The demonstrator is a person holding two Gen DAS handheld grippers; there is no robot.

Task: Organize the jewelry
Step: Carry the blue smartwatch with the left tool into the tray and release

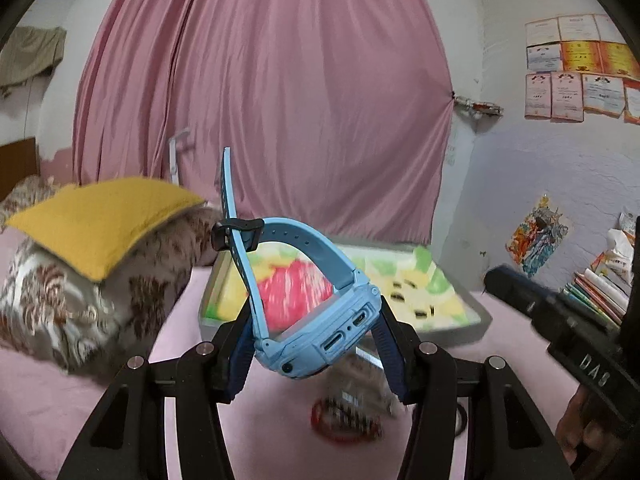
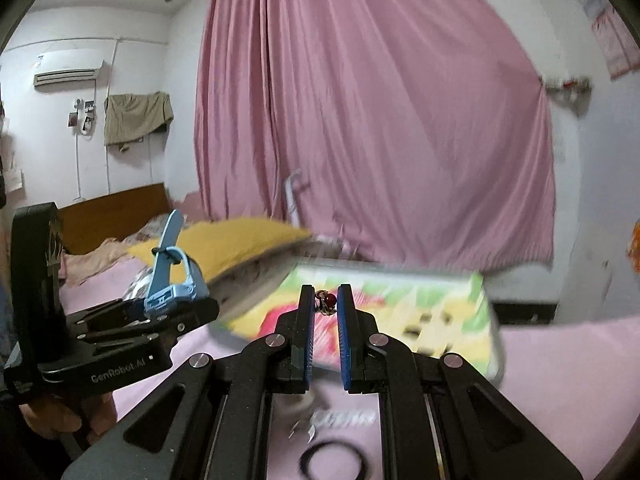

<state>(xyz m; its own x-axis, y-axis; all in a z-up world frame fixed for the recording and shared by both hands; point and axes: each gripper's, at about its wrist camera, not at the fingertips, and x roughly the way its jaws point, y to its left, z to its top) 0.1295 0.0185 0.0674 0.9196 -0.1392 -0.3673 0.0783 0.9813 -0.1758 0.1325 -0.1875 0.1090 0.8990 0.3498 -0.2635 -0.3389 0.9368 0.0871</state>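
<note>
Over the pink-sheeted bed, the left hand-held gripper is clamped on a light blue smartwatch, its dark blue pads pressing the watch case from both sides while the strap loops upward and its free end sticks up past the black keeper. The right hand-held gripper has its jaws drawn nearly together, pinching a small ring with a red stone right at the fingertips. Both are held up in the air, side by side, the left one showing in the right wrist view at the left edge with a hand under it. Beyond them a box with a bright fruit-pattern lining lies open on the bed, blurred. Down on the sheet below the grippers lie a red beaded bracelet and a black ring-shaped band. A yellow pillow rests on a floral one, with a pink curtain behind.
</note>
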